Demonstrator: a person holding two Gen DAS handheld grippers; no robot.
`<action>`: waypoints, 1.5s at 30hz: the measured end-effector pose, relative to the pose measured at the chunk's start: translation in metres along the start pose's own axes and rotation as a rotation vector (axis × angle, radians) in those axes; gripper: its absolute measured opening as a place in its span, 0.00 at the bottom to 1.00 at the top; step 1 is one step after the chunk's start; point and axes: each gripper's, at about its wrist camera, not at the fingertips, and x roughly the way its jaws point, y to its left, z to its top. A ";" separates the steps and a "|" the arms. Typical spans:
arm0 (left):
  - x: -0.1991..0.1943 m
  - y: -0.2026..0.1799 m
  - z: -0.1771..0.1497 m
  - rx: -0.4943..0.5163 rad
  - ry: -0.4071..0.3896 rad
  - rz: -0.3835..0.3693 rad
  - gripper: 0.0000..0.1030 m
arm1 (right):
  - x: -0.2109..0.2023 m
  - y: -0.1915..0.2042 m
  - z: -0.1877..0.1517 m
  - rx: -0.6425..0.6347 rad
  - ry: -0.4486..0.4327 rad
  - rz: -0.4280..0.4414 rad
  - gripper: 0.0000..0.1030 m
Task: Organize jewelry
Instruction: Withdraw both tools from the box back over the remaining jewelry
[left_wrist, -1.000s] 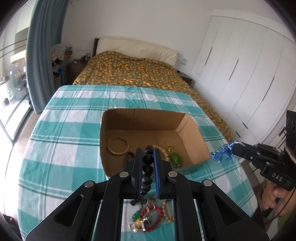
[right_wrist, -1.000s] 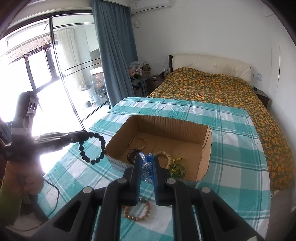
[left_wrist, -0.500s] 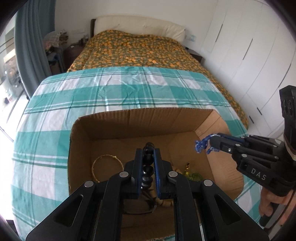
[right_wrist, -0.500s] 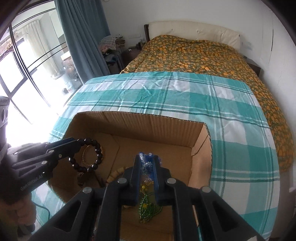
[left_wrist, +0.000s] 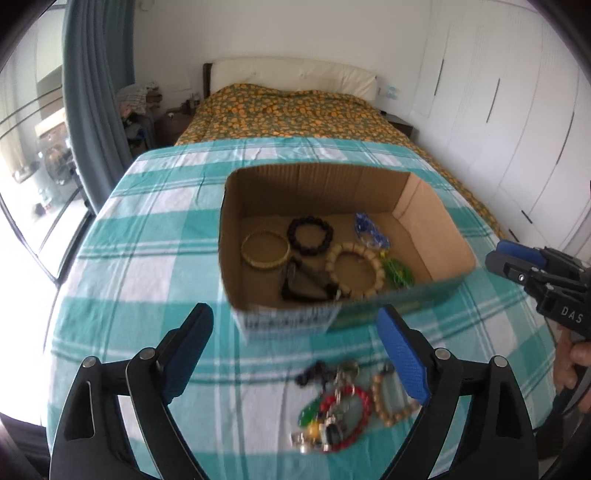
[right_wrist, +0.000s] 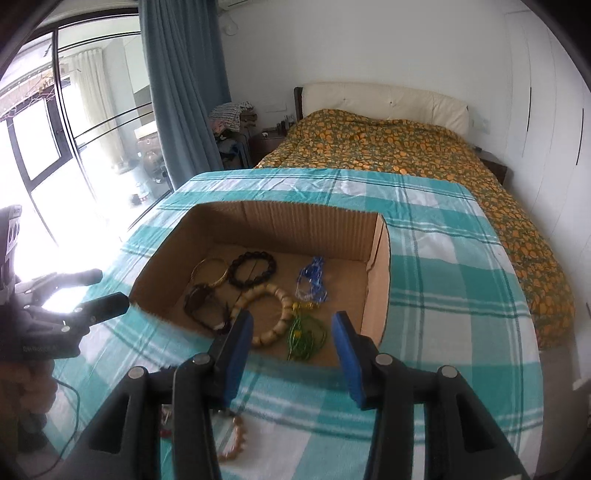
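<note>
The table (left_wrist: 122, 266) has a green and white check cloth on it, and the box (left_wrist: 424, 206) sits in the middle of it, open at the top. A good part of the job looks done, because six pieces lie on the box floor: a big pale bead ring (left_wrist: 355, 271), a black bead ring (left_wrist: 310, 235), a gold bangle (left_wrist: 265, 249), a dark tangle (left_wrist: 306, 283), a green piece (left_wrist: 398, 272) and a blue piece (left_wrist: 369, 232). The blue piece is at the back, near the right wall, and the black bead ring is at the back beside the bangle. Some work is left, I think, because a small pile (left_wrist: 340, 402) is on the cloth in front of the box. It has a red bead ring (left_wrist: 360, 406), a tan bead ring (left_wrist: 388, 402), a small dark bit (left_wrist: 312, 371) and some shiny bits too blurry to name. The left gripper (left_wrist: 295, 343) is wide open and holds nothing. The pile lies just below it, between its two fingers and a bit to the right. The right gripper (right_wrist: 291, 347) is wide open and empty too. It hangs near the front edge of the box, with the green piece and the pale bead ring showing between its fingers. From that side only the tan bead ring can be made out, low between its arms.
</note>
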 end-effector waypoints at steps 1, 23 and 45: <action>-0.008 0.001 -0.015 -0.007 0.009 0.006 0.88 | -0.015 0.006 -0.019 -0.009 -0.010 -0.012 0.45; -0.074 -0.013 -0.174 -0.074 0.013 -0.002 0.88 | -0.114 0.091 -0.177 0.000 -0.005 -0.106 0.45; -0.097 -0.005 -0.183 -0.066 -0.015 0.040 0.88 | -0.128 0.118 -0.176 -0.025 -0.042 -0.047 0.45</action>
